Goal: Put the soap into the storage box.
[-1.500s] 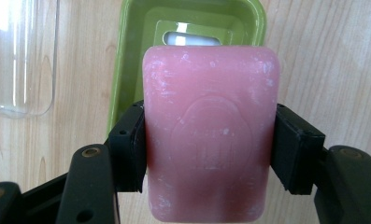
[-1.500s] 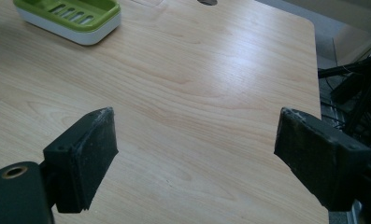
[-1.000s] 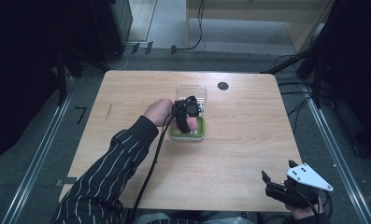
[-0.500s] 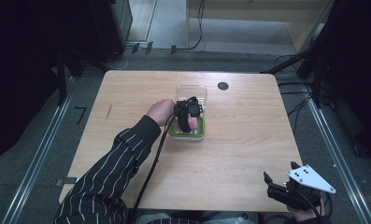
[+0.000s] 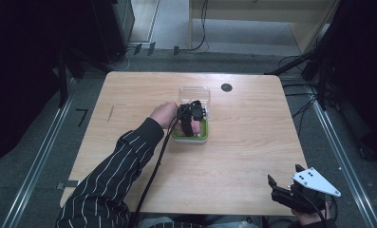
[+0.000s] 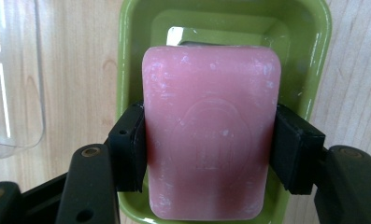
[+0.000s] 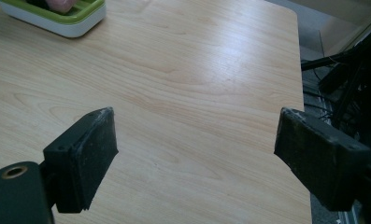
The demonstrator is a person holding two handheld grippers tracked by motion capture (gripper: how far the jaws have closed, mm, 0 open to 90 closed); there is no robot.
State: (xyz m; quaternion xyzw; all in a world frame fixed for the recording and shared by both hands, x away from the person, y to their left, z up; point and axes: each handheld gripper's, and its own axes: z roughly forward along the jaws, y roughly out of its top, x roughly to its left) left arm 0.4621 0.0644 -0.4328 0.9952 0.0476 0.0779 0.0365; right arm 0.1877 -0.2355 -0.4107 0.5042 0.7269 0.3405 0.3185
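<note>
Your right gripper (image 5: 290,190) sits at the table's (image 5: 252,156) near corner, about 5 o'clock, jaws spread wide with bare wood between them. Toward the centre, your left gripper (image 6: 206,144) is clamped on both long sides of the pink soap bar (image 6: 211,130), over the green soap dish (image 6: 309,46). At 12 o'clock beyond the dish lies a clear lid (image 5: 194,94), probably touching it.

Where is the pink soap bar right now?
The pink soap bar sits over the green dish near the table's middle, clamped in the left gripper, beside the clear lid.
</note>
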